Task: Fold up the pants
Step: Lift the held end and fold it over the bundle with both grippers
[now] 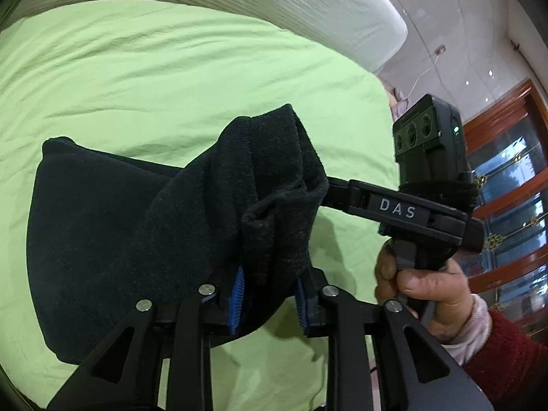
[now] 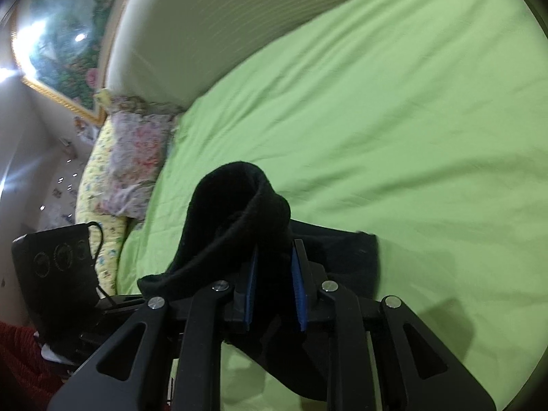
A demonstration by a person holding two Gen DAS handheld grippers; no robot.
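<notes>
pants (image 1: pixel 113 226): black matt fleecy knit. bedsheet (image 1: pixel 171 78): green matt cotton, creased. gripper pads (image 1: pixel 237 294): blue ribbed rubber. cabinet (image 1: pixel 510 157): glossy wood.

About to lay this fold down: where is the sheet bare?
Bare light green bed sheet runs from the black fleece pants to the white ribbed headboard. It is crowded near the left gripper, right gripper and floral pillows.

green bed sheet (image 1: pixel 154 78), black pants (image 1: pixel 102 233), floral pillows (image 2: pixel 126 157)
</notes>
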